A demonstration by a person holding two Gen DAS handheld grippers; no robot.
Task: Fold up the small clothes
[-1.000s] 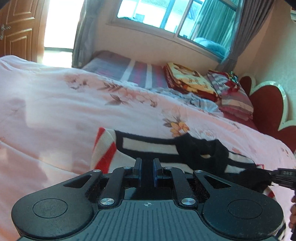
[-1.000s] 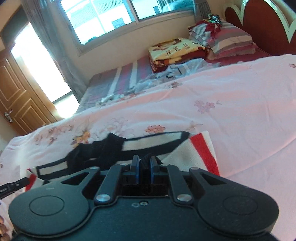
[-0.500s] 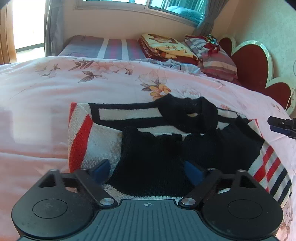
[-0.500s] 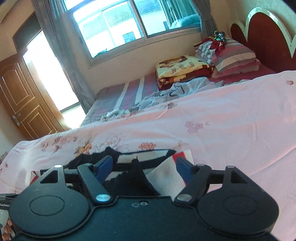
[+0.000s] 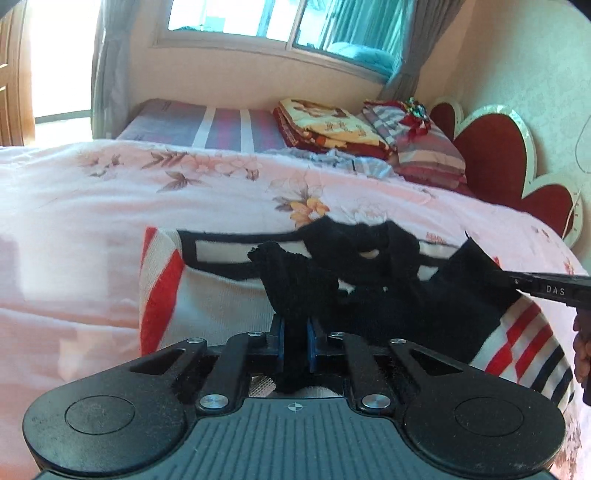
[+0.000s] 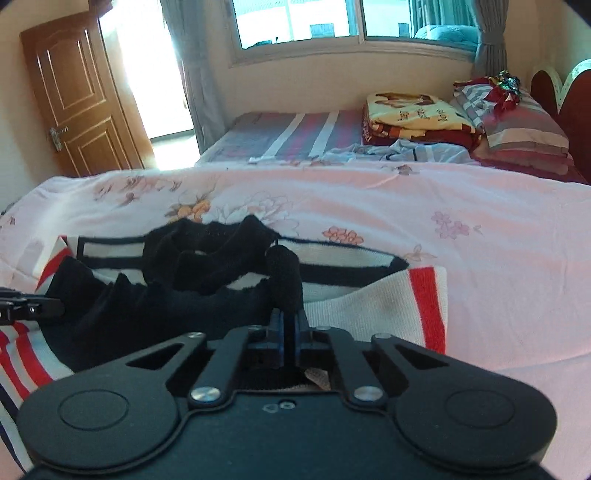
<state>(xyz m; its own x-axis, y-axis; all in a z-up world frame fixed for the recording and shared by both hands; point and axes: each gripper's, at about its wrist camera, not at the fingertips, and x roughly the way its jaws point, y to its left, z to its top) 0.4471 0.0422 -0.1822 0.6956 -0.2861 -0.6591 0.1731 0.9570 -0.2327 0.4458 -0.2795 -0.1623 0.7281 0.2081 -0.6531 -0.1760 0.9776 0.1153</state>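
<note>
A small knit sweater [image 5: 229, 291], black with white and red striped sleeves, lies on a pink floral bedspread [image 5: 92, 206]. My left gripper [image 5: 294, 334] is shut on a bunch of the sweater's black hem at its left side and lifts it a little. My right gripper [image 6: 289, 326] is shut on the black hem [image 6: 284, 280] at the sweater's right side. The sweater also shows in the right wrist view [image 6: 369, 299]. The right gripper's tip shows at the right edge of the left wrist view [image 5: 554, 286]; the left one shows at the left edge of the right wrist view [image 6: 29, 308].
Folded blankets [image 5: 328, 125] and striped pillows [image 5: 417, 147] lie at the far end of the bed. A red heart-shaped headboard [image 5: 495, 155] stands on the right. A wooden door [image 6: 74, 96] and a window [image 6: 332, 22] are beyond the bed.
Both grippers were open over the sweater's hem half a second ago. Both have now closed on the black hem and raised it slightly.
</note>
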